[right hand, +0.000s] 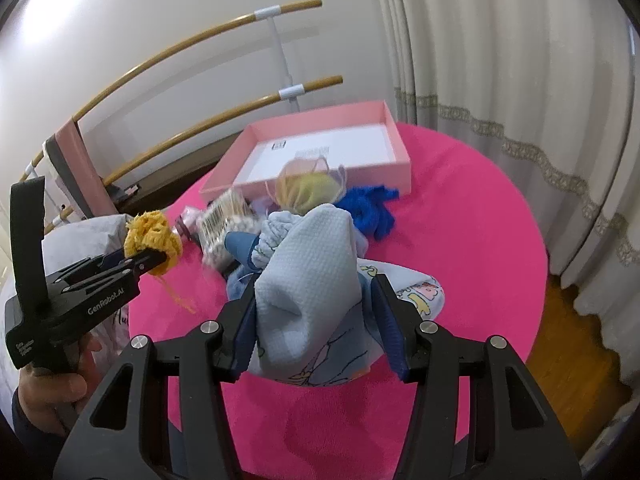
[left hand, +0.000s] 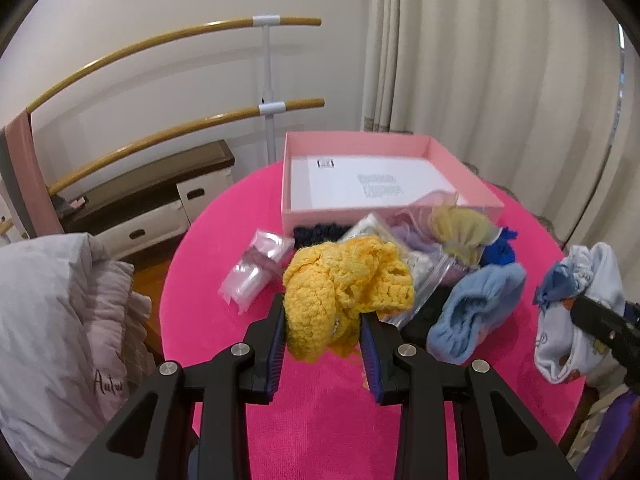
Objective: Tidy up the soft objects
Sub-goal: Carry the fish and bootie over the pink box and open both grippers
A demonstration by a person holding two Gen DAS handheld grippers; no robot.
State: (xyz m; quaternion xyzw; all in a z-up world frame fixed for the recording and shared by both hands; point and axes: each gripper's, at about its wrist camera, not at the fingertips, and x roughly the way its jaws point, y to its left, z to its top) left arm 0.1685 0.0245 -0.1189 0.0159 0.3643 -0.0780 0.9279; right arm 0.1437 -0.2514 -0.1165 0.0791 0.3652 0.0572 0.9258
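L gripper [left hand: 323, 344] clamped on yellow knit piece [left hand: 348, 280], held above pink round table [left hand: 320, 420]; R gripper [right hand: 312, 320] clamped on pale blue printed cloth [right hand: 308, 280], also off the table top. Pink box [left hand: 384, 214] open at table's far side w/ the other soft items piled just in front; blue sock [left hand: 476, 312] lies near the pile.

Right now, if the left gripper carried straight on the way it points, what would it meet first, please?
Probably the clear plastic bag in the pile just beyond the yellow knit held in the left gripper; the pink box lies behind. Depth is uncertain.
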